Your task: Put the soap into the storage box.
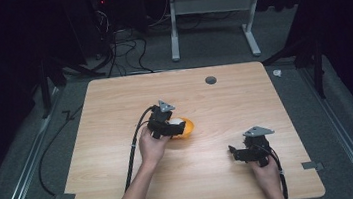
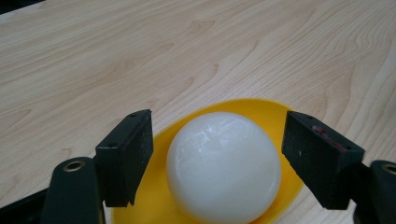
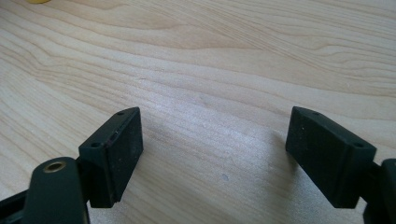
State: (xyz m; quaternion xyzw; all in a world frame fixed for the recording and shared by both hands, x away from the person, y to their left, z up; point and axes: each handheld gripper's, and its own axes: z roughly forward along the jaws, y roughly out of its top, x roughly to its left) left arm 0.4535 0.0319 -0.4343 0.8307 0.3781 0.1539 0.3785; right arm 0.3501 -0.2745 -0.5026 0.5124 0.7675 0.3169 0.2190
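Your left gripper (image 2: 217,154) sits released, its 2 jaws on either side of the white ball (image 2: 224,168) without touching it. The ball rests in a yellow dish (image 2: 261,109) near the table's (image 1: 125,196) centre. Your right gripper (image 3: 212,158) waits released at 4 o'clock, over bare wood. This looks like the reach-to-grasp step; next, squeeze gently and evenly.

A glossy white ball (image 2: 224,168) sits in a bright yellow dish (image 2: 275,114). The table (image 2: 140,56) is pale wood with wavy brown grain. Both grippers' fingers (image 3: 114,154) are matte black; one left finger's (image 2: 322,156) edge looks faintly reddish.
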